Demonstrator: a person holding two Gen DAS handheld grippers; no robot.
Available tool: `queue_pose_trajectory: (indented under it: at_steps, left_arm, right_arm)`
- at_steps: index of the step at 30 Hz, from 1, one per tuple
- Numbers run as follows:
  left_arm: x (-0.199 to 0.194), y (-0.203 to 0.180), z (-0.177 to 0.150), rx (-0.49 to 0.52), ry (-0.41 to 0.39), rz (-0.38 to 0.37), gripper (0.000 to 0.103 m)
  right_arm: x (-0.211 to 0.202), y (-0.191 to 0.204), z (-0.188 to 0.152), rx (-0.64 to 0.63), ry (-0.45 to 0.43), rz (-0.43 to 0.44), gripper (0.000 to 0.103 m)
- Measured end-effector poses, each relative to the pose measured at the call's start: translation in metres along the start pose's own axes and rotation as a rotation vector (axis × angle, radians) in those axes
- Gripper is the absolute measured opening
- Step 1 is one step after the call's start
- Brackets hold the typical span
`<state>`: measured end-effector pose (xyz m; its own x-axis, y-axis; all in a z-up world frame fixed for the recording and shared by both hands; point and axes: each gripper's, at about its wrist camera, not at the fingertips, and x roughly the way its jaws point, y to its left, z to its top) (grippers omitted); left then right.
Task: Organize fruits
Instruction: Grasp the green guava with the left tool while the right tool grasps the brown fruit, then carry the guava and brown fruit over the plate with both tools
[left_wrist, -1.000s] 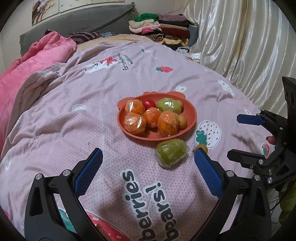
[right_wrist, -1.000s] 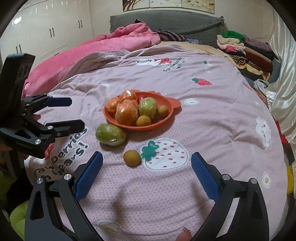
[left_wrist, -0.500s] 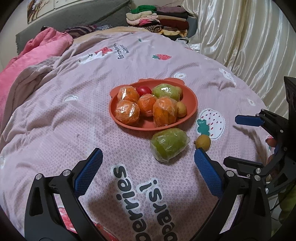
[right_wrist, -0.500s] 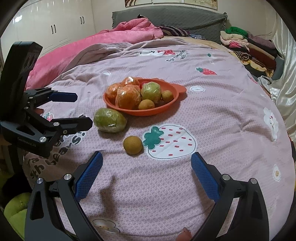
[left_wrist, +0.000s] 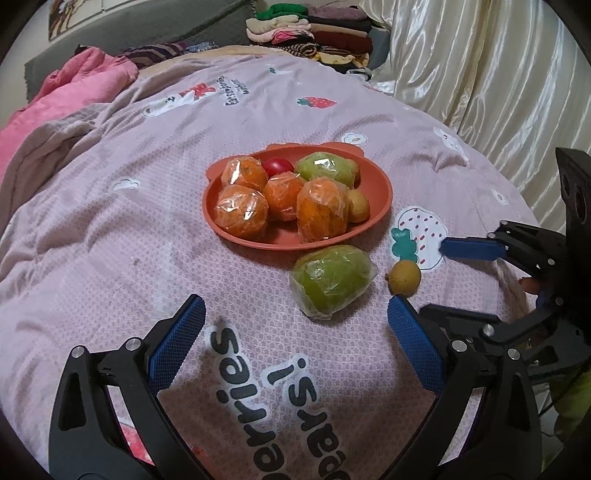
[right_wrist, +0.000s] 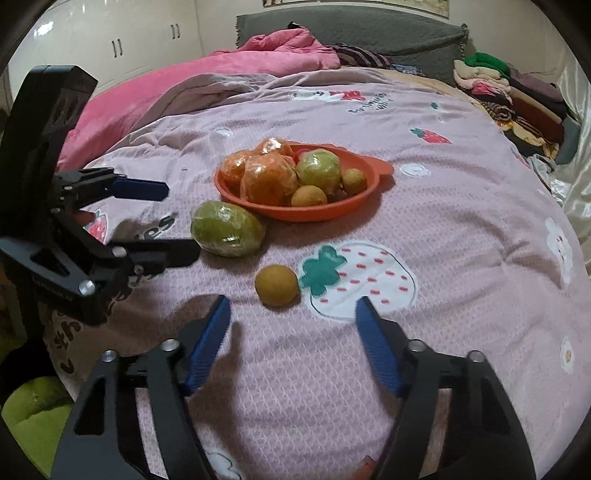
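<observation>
An orange plate (left_wrist: 375, 192) (right_wrist: 332, 213) on the pink bedspread holds several wrapped oranges, a wrapped green fruit, a red tomato and small yellow fruits. In front of it lie a wrapped green fruit (left_wrist: 330, 282) (right_wrist: 227, 229) and a small yellow fruit (left_wrist: 404, 277) (right_wrist: 277, 285). My left gripper (left_wrist: 294, 301) (right_wrist: 179, 221) is open, with the wrapped green fruit just ahead of its tips. The jaws of my right gripper (right_wrist: 292, 304) (left_wrist: 436, 280) are closing. The small yellow fruit sits just beyond their tips, and no pad touches it.
A pink quilt (right_wrist: 192, 81) is bunched at the far left of the bed. Folded clothes (left_wrist: 314, 26) are stacked at the head end. A cream curtain (left_wrist: 480, 74) hangs along the right side, close to the bed's edge. White wardrobe doors (right_wrist: 122, 40) stand behind.
Both grippers have come lower and closer to the two loose fruits. The right gripper's jaws have narrowed from wide open. No fruit has moved.
</observation>
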<state>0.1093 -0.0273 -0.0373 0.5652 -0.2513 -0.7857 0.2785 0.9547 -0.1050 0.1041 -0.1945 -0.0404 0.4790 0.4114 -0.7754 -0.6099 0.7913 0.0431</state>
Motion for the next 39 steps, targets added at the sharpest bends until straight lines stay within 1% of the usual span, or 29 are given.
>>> queue_pose_trajectory:
  at_steps: [2, 3, 5, 6, 8, 12, 13, 14, 19, 22, 27, 28, 29, 35, 39]
  left_arm:
    - [0.003, 0.001, 0.001, -0.004, 0.007, -0.010, 0.089]
    - [0.004, 0.001, 0.002, -0.006, 0.009, -0.015, 0.088]
    - [0.006, 0.002, 0.003, -0.013, 0.013, -0.026, 0.087]
    - [0.006, 0.002, 0.004, -0.016, 0.015, -0.030, 0.085]
    - [0.009, 0.001, 0.006, -0.017, 0.023, -0.038, 0.079]
    - [0.013, 0.001, 0.007, -0.026, 0.040, -0.049, 0.074]
    - [0.014, 0.000, 0.007, -0.027, 0.042, -0.053, 0.069]
    - [0.015, -0.001, 0.007, -0.026, 0.045, -0.057, 0.067]
    - [0.021, -0.009, 0.009, -0.010, 0.061, -0.069, 0.063]
    - [0.025, -0.014, 0.010, -0.003, 0.072, -0.074, 0.053]
    - [0.032, -0.016, 0.015, -0.012, 0.079, -0.071, 0.052]
    - [0.033, -0.017, 0.016, -0.011, 0.080, -0.060, 0.048]
    - [0.033, -0.016, 0.016, -0.011, 0.080, -0.057, 0.046]
    - [0.030, -0.015, 0.015, -0.009, 0.080, -0.063, 0.045]
    - [0.020, -0.017, 0.013, -0.003, 0.070, -0.065, 0.045]
  right_arm:
    - [0.005, 0.000, 0.005, -0.011, 0.007, 0.011, 0.052]
    - [0.008, 0.000, 0.007, -0.016, 0.012, 0.016, 0.050]
    - [0.012, 0.001, 0.009, -0.025, 0.020, 0.028, 0.042]
    - [0.015, 0.002, 0.010, -0.030, 0.022, 0.037, 0.041]
    - [0.020, 0.002, 0.011, -0.029, 0.035, 0.039, 0.033]
    - [0.020, -0.001, 0.008, -0.025, 0.029, 0.061, 0.026]
    - [0.019, -0.001, 0.007, -0.024, 0.027, 0.065, 0.026]
    - [0.018, -0.002, 0.007, -0.024, 0.026, 0.067, 0.026]
    - [0.010, -0.007, 0.003, -0.001, 0.009, 0.066, 0.026]
    - [0.004, -0.013, 0.000, 0.023, -0.001, 0.064, 0.026]
    - [-0.002, -0.018, -0.005, 0.043, -0.010, 0.063, 0.026]
    - [-0.002, -0.018, -0.006, 0.045, -0.011, 0.063, 0.026]
    - [-0.003, -0.018, -0.006, 0.049, -0.015, 0.066, 0.026]
    - [-0.005, -0.019, -0.003, 0.059, -0.021, 0.071, 0.026]
    - [-0.008, -0.017, -0.001, 0.061, -0.029, 0.078, 0.026]
